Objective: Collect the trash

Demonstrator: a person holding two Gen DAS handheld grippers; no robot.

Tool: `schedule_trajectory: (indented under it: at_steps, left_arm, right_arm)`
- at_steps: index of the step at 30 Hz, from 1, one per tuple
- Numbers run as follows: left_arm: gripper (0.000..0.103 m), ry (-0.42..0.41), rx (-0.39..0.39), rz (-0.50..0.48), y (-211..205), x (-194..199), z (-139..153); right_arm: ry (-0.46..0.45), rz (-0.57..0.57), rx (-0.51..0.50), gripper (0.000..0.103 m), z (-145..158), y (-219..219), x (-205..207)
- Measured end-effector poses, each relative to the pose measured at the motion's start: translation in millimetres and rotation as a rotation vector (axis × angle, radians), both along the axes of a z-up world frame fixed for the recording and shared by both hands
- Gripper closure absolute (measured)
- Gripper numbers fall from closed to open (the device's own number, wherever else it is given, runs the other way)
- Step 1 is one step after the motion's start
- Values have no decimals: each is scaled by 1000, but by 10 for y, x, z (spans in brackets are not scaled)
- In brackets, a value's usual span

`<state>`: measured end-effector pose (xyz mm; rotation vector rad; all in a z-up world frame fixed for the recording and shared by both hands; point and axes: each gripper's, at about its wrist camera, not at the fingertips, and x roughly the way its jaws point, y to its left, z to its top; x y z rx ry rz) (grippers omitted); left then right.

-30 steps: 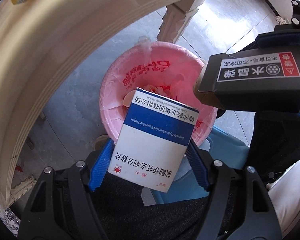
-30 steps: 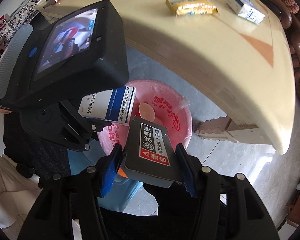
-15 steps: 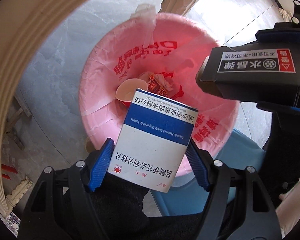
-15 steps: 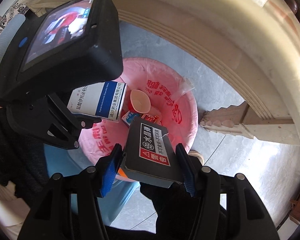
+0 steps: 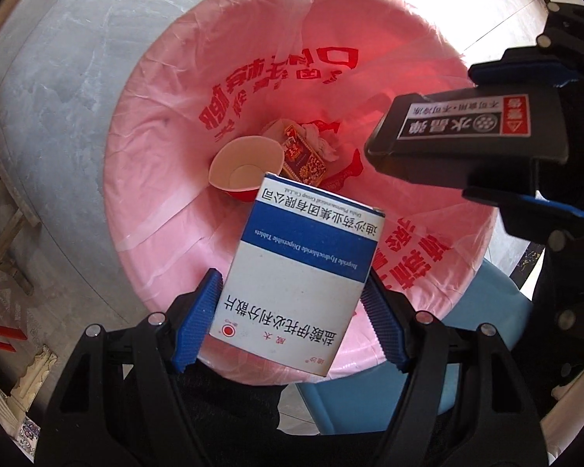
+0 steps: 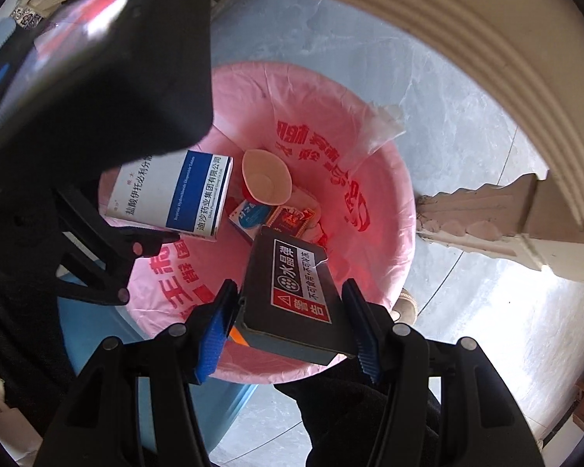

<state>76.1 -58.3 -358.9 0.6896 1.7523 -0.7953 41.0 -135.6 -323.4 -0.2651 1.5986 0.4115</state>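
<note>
The left gripper (image 5: 292, 311) pinches a white-and-blue medicine box (image 5: 299, 276) between its blue ribbed pads, one pad pressed on each side of the carton, and holds it above the open mouth of the trash bin (image 5: 479, 311). The bin is blue and is lined with a pink plastic bag (image 5: 167, 148) that carries red printed characters. The right gripper (image 6: 288, 319) clamps a black box with a red warning label (image 6: 292, 292) in the same way — both pads touch its sides — and this box also hangs over the bin's opening, on the near side of the rim. At the bottom of the bag lie a paper cup (image 6: 266, 179) on its side, a red cigarette pack (image 6: 288, 220), a small blue-and-white box (image 6: 249, 214) and some crumpled tissue (image 5: 323, 140). The bin stands on a grey tiled floor (image 6: 467, 124), beside the carved leg (image 6: 486, 210) of a cream table whose rounded edge (image 6: 467, 19) curves above — only its underside shows here.
</note>
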Motion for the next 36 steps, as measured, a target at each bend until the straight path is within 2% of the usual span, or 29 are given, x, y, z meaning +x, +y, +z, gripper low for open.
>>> schedule_trajectory:
  at_steps: [4, 6, 8, 12, 23, 36]
  left_arm:
    - [32, 8, 29, -6, 7, 15, -61]
    - [32, 14, 40, -3, -3, 51, -114]
    - [31, 18, 44, 2, 6, 60, -141]
    - [24, 15, 37, 7, -6, 73, -141]
    - [24, 8, 30, -16, -48, 32, -78]
    - [24, -41, 6, -41, -59, -48, 153]
  right_arm:
    - [1, 24, 22, 46, -27, 31, -14]
    - [-8, 31, 10, 38, -19, 42, -18]
    - [-11, 29, 23, 34, 5, 47, -13]
    - [-12, 29, 29, 34, -39, 51, 28]
    - [-7, 22, 40, 34, -103, 28, 35]
    - [-27, 12, 53, 34, 83, 87, 22]
